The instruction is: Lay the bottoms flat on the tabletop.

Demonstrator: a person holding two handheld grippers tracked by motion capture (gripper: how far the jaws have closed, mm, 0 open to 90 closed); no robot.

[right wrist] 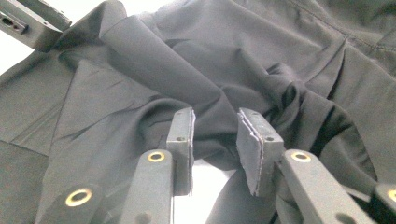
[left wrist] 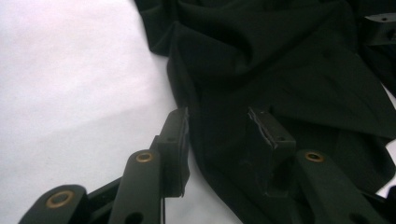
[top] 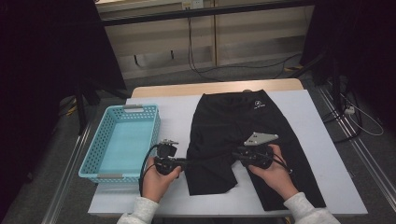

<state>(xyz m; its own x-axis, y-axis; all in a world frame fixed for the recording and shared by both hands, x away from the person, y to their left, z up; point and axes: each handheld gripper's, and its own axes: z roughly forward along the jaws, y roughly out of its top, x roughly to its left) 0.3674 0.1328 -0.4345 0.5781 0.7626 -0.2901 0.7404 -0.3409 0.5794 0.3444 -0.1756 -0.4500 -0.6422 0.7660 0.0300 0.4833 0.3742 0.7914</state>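
With the black shorts (top: pixel 243 140) spread on the desk (top: pixel 177 112), both the left gripper (left wrist: pixel 219 135) and right gripper (right wrist: pixel 215 140) stand released astride loose cloth, so each should pinch one layer squarely before lifting.

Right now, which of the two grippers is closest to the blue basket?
The left gripper, right beside the blue basket. The right gripper is farther off, over the middle of the black shorts.
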